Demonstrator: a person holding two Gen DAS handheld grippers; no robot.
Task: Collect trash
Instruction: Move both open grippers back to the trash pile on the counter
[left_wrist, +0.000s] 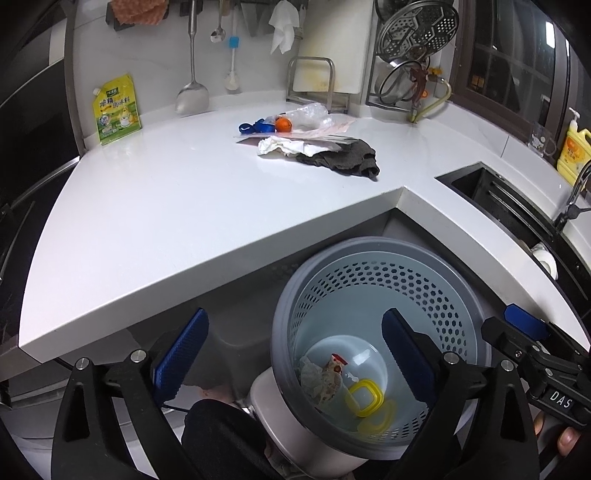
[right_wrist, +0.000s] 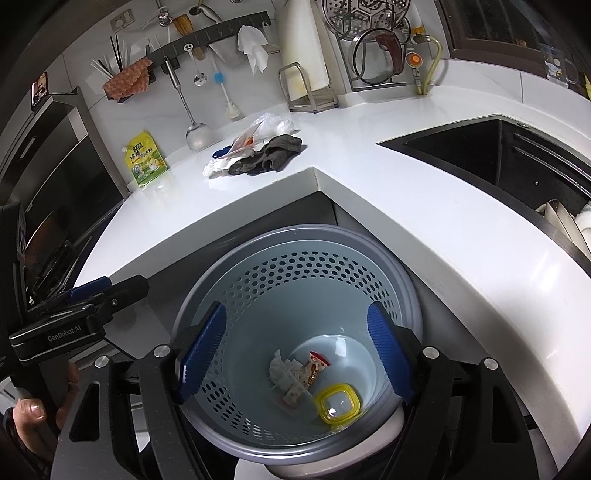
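Note:
A grey perforated trash bin (left_wrist: 369, 244) (right_wrist: 295, 233) stands on the floor below the counter's inner corner. At its bottom lie a crumpled tissue (right_wrist: 282, 369), a printed wrapper (right_wrist: 314, 369) and a yellow-rimmed lid (right_wrist: 338, 406). My left gripper (left_wrist: 291, 356) hangs open over the bin's left rim, with nothing between its blue pads. My right gripper (right_wrist: 295, 354) is open straight above the bin's mouth and is also empty. On the counter, a pile holds a white tissue (left_wrist: 280, 146), a clear plastic bag (left_wrist: 310, 114), an orange piece (left_wrist: 283, 124) and a dark grey cloth (left_wrist: 340, 158).
The white counter (left_wrist: 184, 206) wraps around the bin in an L. A black sink (right_wrist: 480, 147) lies to the right. A yellow seasoning pouch (left_wrist: 116, 110) leans on the back wall. Utensils (left_wrist: 192, 74) hang above it, and a yellow soap bottle (left_wrist: 574, 155) stands far right.

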